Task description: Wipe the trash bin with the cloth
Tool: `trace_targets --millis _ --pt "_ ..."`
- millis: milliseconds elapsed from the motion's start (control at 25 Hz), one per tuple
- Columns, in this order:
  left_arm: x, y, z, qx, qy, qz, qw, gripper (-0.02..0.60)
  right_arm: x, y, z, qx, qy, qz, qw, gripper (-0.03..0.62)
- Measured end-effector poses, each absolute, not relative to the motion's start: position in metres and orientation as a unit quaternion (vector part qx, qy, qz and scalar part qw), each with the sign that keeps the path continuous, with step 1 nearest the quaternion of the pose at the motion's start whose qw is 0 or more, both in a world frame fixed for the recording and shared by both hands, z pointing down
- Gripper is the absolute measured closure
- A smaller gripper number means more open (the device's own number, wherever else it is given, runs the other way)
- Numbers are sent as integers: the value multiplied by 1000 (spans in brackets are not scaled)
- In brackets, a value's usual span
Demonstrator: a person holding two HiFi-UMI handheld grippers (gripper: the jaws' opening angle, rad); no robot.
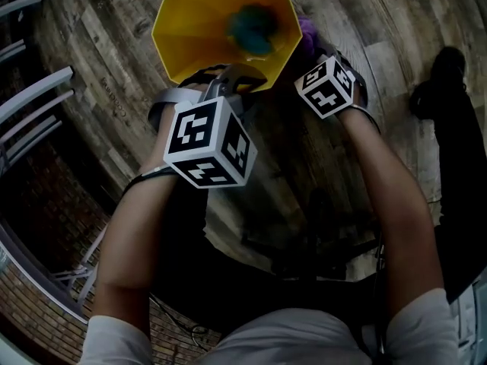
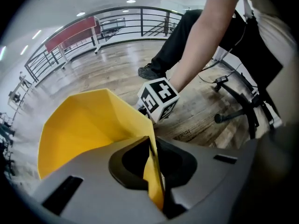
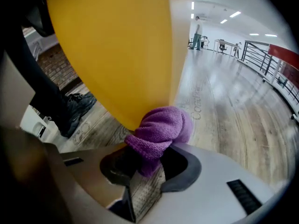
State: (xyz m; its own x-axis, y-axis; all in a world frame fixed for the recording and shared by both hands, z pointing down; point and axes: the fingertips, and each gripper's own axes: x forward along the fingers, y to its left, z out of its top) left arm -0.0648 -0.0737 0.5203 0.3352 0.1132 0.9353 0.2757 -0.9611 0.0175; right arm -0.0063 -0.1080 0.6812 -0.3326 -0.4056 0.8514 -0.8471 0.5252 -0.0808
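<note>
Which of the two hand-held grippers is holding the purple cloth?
The right gripper: it grips the purple cloth at the yellow plastic trash bin's outer wall, while the left gripper pinches the bin's rim.

The trash bin point(image 1: 205, 21) is bright yellow inside and out, with a blurred teal patch point(image 1: 253, 27) down in its bottom. The cloth point(image 3: 161, 129) is purple with a nubby, knitted texture. The left gripper point(image 2: 152, 160) and the right gripper point(image 3: 147, 160) have matte grey bodies with black pads. Each carries a white cube printed with black square markers. The floor point(image 2: 117, 64) is grey-brown wood-grain planking with faint pale lettering. The railing point(image 2: 140, 20) is dark grey, and beside it stands a red panel point(image 2: 72, 34). The brick wall point(image 3: 58, 64) is reddish brown. The person wears black trousers point(image 2: 187, 36), a black shoe point(image 2: 149, 71) and a pale greyish-white shirt point(image 1: 281, 341).
</note>
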Motion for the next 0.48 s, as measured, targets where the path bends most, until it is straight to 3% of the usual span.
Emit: trace_targets --millis 160,320,480 --pt "-46 -72 518 -827 -91 -553 39 566 4 -95 637 425 -775 260 389 477" --pt "-40 -69 513 -825 -90 -555 63 558 4 -86 594 430 -783 245 377 477" --pt "-54 -70 509 -813 -104 -566 91 477 5 -75 558 423 -791 219 383 477"
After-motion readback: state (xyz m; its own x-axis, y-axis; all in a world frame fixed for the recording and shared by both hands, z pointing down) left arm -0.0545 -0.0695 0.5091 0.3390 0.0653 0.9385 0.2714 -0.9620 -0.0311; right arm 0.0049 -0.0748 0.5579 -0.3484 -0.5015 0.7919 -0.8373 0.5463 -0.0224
